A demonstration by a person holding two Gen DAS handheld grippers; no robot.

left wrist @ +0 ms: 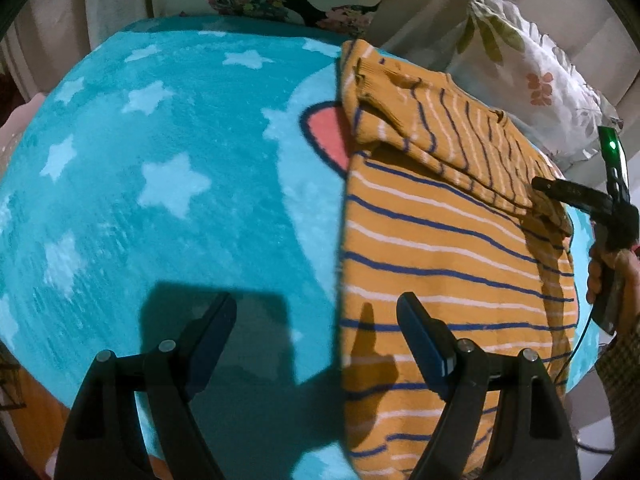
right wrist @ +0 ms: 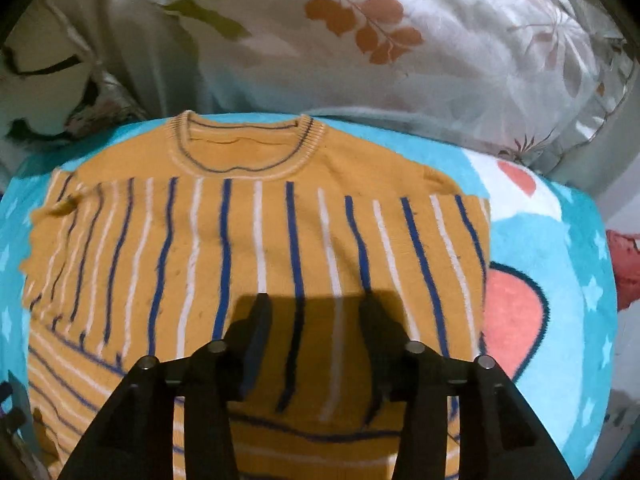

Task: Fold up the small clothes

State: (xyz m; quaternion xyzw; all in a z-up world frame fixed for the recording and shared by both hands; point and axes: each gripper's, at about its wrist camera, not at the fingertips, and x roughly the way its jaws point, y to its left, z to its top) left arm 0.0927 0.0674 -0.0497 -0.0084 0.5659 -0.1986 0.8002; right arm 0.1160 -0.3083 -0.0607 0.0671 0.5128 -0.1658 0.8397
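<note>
Black fingers of the left gripper [left wrist: 316,312] stand spread above the teal star blanket [left wrist: 160,184], one finger over the left edge of the mustard striped sweater [left wrist: 440,240]; that sweater lies flat, partly folded, its long axis running away toward the collar [right wrist: 244,148] by the floral pillow [right wrist: 400,40]; bare blanket stretches wide to its left; the right gripper [right wrist: 316,316] hovers spread over the sweater's middle, holding nothing.

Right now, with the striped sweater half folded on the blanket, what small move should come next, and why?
Probably bring the open left gripper a little right onto the near edge of the orange sweater. Its jaws sit half over bare blue blanket, holding nothing, and the open right gripper hovers over the sweater's folded-over upper half.
</note>
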